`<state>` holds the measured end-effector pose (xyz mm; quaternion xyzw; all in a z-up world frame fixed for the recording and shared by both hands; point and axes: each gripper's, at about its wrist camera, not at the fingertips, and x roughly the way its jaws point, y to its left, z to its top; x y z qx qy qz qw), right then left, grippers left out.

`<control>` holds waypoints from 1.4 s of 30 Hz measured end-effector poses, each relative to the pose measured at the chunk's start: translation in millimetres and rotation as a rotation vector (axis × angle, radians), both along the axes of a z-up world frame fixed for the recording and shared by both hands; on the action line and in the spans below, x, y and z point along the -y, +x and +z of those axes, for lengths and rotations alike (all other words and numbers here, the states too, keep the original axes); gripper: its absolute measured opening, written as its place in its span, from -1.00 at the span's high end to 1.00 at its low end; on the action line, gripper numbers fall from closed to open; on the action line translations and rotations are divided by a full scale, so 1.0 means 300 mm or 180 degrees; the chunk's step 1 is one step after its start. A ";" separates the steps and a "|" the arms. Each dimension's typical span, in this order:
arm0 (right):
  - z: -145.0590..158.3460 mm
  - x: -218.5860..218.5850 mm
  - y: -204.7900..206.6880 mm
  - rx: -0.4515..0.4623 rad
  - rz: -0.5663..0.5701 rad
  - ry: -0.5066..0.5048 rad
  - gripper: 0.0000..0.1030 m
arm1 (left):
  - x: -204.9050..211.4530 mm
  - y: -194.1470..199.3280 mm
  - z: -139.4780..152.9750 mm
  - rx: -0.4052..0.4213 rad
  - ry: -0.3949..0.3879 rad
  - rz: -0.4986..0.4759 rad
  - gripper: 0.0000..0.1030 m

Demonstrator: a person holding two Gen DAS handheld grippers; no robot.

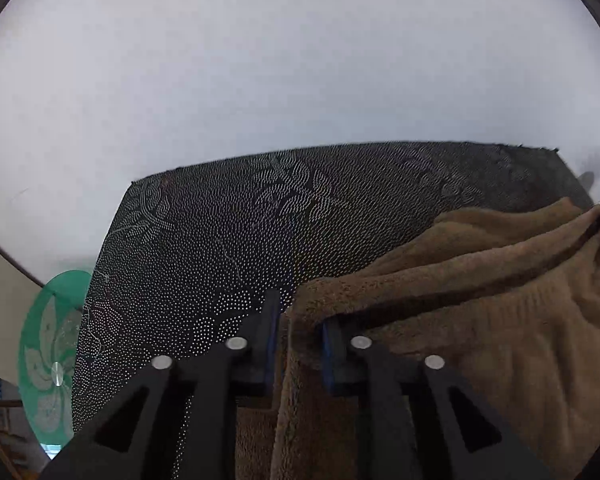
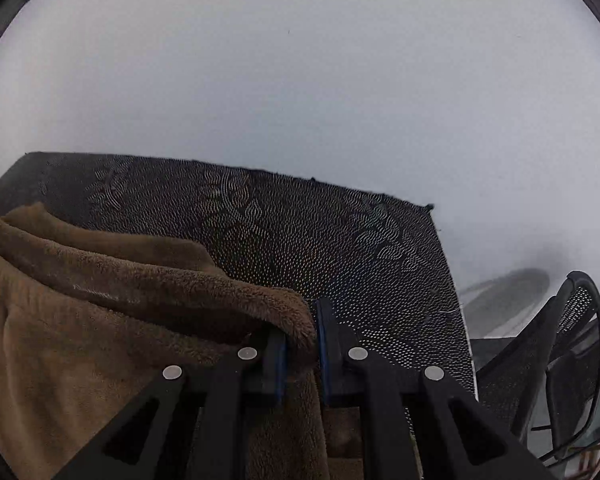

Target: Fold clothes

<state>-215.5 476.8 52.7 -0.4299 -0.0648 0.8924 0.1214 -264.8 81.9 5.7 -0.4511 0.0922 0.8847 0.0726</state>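
A brown fleece garment [image 1: 480, 320] lies in thick folds on a black mat patterned with white dots [image 1: 260, 220]. My left gripper [image 1: 300, 314] stands over the garment's left corner. Its jaws are a little apart and the fleece hangs loosely between them, draped over the right-hand finger [image 1: 332, 344]. In the right wrist view the same garment [image 2: 80, 320] fills the lower left, on the mat [image 2: 340, 248]. My right gripper [image 2: 300, 320] is shut on the garment's right corner, and the fleece is pinched tight between the blue pads.
The mat lies on a white tabletop [image 1: 300, 60] that stretches far beyond it. A green glass disc [image 1: 48, 360] shows past the table's left edge. A black mesh chair [image 2: 540, 360] with cables stands off the right edge.
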 end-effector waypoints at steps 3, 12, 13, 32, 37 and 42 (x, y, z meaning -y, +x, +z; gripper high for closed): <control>-0.034 -0.006 -0.021 0.0094 -0.0002 -0.0020 0.74 | -0.005 -0.017 -0.020 -0.0006 -0.0187 0.0118 -0.24; 0.058 -0.099 0.082 -0.0174 -0.0046 -0.0574 -0.49 | 0.207 -0.002 0.026 0.0308 0.1043 0.0303 -0.59; 0.075 -0.119 0.108 -0.0258 -0.0066 -0.0705 -0.50 | 0.229 0.006 0.030 0.0333 0.1196 0.0301 -0.60; 0.100 0.010 0.231 -0.0300 0.0819 0.0014 -0.50 | 0.081 0.083 0.111 0.0265 0.0587 -0.0441 -0.65; 0.052 0.037 0.159 -0.0122 0.1027 0.0141 -0.50 | 0.176 0.025 0.155 0.0382 0.1577 -0.0219 -0.65; -0.001 0.045 0.087 0.0054 0.1116 0.0059 -0.50 | 0.174 0.029 0.149 0.0140 0.1112 -0.0251 -0.65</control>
